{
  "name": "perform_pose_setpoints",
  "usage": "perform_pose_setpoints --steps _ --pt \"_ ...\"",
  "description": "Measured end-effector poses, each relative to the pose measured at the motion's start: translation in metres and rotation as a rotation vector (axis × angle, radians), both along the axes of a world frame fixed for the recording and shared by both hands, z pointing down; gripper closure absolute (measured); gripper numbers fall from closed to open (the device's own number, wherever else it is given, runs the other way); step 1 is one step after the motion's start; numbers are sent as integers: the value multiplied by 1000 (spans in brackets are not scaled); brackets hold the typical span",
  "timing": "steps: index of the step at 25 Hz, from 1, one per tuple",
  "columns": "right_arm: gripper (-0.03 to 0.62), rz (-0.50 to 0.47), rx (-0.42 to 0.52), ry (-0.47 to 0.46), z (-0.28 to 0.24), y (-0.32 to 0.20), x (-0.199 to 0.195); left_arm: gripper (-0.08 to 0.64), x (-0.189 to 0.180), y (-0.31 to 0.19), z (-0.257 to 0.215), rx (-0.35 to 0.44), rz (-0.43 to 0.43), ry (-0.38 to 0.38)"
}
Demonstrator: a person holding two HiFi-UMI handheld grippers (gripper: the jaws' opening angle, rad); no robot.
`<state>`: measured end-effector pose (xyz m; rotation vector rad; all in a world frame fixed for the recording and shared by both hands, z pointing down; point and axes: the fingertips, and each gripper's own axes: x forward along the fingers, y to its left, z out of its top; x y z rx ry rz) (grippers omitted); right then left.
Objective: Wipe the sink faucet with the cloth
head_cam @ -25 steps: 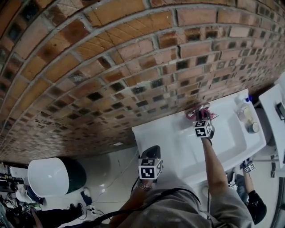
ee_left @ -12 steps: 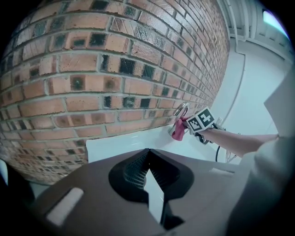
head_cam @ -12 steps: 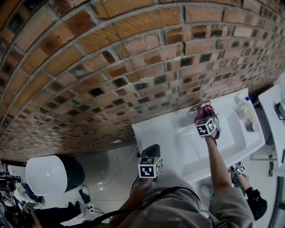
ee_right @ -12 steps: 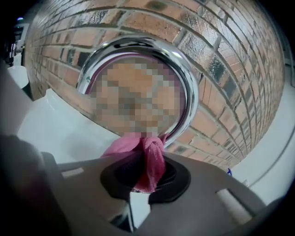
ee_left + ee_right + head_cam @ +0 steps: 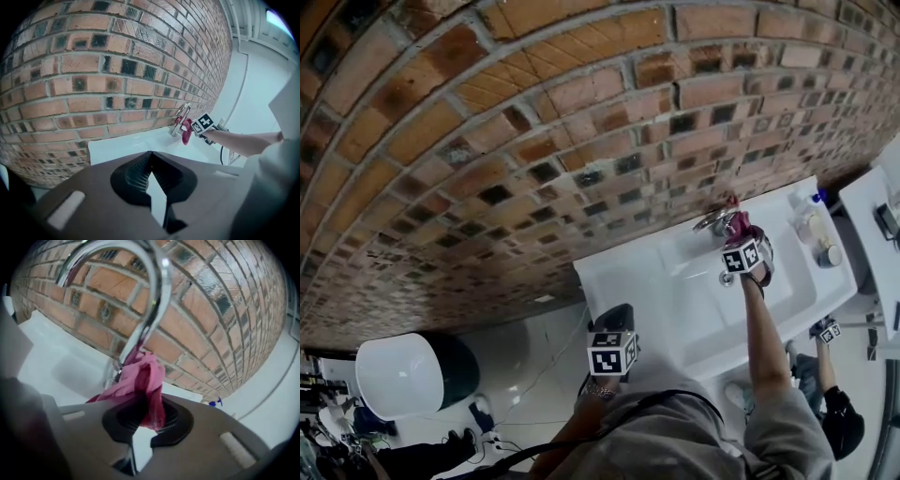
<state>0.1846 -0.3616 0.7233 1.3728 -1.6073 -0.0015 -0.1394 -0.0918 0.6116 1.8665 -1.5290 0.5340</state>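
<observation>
A chrome faucet (image 5: 150, 301) with a curved spout rises from the white sink (image 5: 675, 300) against the brick wall. My right gripper (image 5: 143, 420) is shut on a pink cloth (image 5: 140, 380), and the cloth presses against the faucet's lower stem. In the head view the right gripper (image 5: 739, 246) sits at the faucet (image 5: 712, 221) with the cloth (image 5: 737, 225) bunched ahead of it. My left gripper (image 5: 617, 323) hangs low in front of the sink, shut and empty. The left gripper view shows the faucet (image 5: 182, 115) and cloth (image 5: 186, 130) far off.
Bottles and a small jar (image 5: 817, 236) stand on the sink's right end. A brick wall (image 5: 534, 141) backs the sink. A white round bin (image 5: 403, 373) stands on the floor at the left. Another white fixture (image 5: 877, 225) lies to the right.
My right gripper and the cloth have shifted right and slightly down along the faucet. The left gripper has stayed where it was.
</observation>
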Motion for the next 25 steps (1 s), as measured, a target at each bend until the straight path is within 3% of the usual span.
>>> perform_pose_setpoints --steps 3,6,9,13,17,19,22,24,25 --pt "566 144 57 -24 -24 -2 49 546 1 -1 0 0 7 1" --pt "568 278 9 -138 -6 19 85 546 2 -5 1 -2 9 0" --pt "569 180 -28 -257 19 36 53 546 14 -10 4 -10 34 13" --pt "569 53 -19 -289 26 43 -24 546 34 -19 3 -12 80 24" --pt "574 -163 -59 -318 23 54 -94 546 47 -22 3 -18 109 20" --pt "574 -103 -20 -350 10 45 -89 546 48 -23 2 -18 110 17" --pt "574 75 54 -416 -8 15 -43 546 39 -22 2 -21 93 6" --pt "574 105 73 -467 -15 -6 -22 546 29 -21 4 -26 72 -4" --pt "574 85 77 -542 -22 -14 -21 546 26 -20 5 -28 63 -5"
